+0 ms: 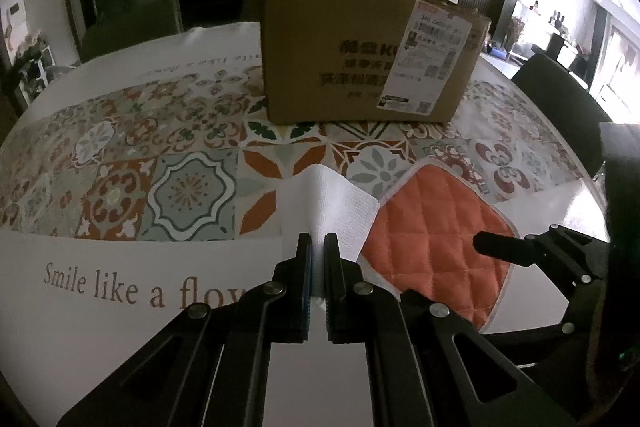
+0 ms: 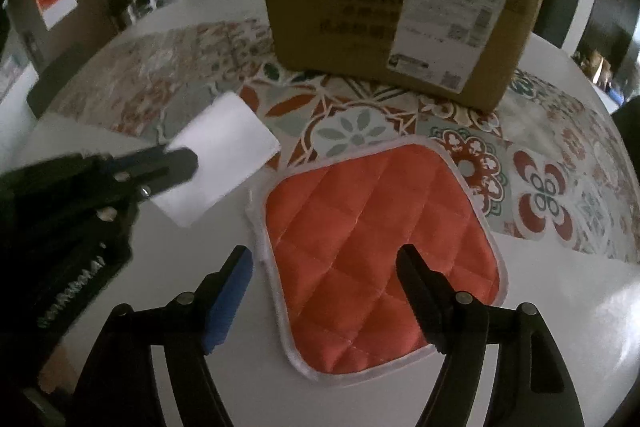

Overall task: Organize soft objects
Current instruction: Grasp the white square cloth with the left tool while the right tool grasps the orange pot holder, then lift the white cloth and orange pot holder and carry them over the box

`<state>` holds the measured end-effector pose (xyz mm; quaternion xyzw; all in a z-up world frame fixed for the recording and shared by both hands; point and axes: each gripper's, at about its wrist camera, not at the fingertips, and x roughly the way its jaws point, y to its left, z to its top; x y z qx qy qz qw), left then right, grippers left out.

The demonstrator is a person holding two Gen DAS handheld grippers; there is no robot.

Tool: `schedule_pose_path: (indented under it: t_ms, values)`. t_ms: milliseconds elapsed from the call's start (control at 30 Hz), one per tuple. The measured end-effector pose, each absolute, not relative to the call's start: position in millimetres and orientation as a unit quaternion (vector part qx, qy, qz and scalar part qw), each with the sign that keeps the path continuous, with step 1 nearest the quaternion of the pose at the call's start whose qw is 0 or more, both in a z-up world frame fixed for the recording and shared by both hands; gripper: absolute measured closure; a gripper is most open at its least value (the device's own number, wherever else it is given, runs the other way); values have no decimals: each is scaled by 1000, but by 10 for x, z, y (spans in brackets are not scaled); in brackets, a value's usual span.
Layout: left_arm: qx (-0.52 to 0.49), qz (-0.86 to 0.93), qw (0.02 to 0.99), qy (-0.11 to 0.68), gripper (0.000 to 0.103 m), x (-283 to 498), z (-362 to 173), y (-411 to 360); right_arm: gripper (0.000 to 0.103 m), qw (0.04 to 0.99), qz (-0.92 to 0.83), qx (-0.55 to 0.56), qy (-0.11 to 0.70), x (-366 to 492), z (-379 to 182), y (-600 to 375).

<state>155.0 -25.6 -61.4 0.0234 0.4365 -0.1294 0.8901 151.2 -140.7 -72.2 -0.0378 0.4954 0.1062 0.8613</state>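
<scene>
Firstly, left gripper (image 1: 319, 241): jaws together, clamped on the near edge of a white cloth (image 1: 328, 203). The cloth rises from the pinch in a tented fold, its far part draping toward the table; in the right wrist view it reads as a flat white sheet held clear of the surface, though blur there makes the exact contact hard to judge. Probably gripped at an edge so it can be carried whole.

Right gripper (image 2: 325, 259): jaws wide apart, nothing between the pads. The blue-padded finger stands off the left border of the pad, the black finger over its quilted middle; both appear to hover just above it. Likely lined up to take the near corner.

Pad (image 2: 380, 223): orange, quilted in diamonds, white piping round the rim. Lies flat on the table, turned corner-on to the grippers, just beside the white cloth and not overlapping it so far as can be seen.

Tablecloth (image 1: 120, 183): white border printed with lettering, centre panel of patterned tiles in red, green and grey. Bears all items.

Box (image 1: 360, 67): brown cardboard, shipping label on the front, standing upright on the tiled panel beyond both soft items, well apart from them. Top not visible; presumably the destination for the cloth and pad.
</scene>
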Motion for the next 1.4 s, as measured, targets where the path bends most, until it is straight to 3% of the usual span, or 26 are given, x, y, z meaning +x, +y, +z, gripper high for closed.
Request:
schedule_pose_path:
  t_ms: [400,467,567,633,700,767,1400]
  values:
    - [25,-126,888,442,96,1560,-661,-260,29,847,107,-41,519,1523,-913,-1386]
    - [27,-126,887,443,96,1557,-670,-267,37,850,99,-51,515,1514,-913,-1375]
    - [22,-128,886,445,96,1560,-673,-266,67,854,103,-55,508,1512,-882,-1379]
    - [20,-128,886,446,96,1565,-669,-267,73,853,102,-54,508,1516,-870,-1395]
    - [23,-128,886,445,96,1557,-669,-275,88,856,98,-49,505,1513,-863,-1423]
    - [23,-128,886,445,96,1551,-664,-280,92,859,96,-39,502,1514,-861,-1459]
    - [8,-141,906,399,96,1446,-225,-338,93,904,73,16,421,1410,-201,-1717]
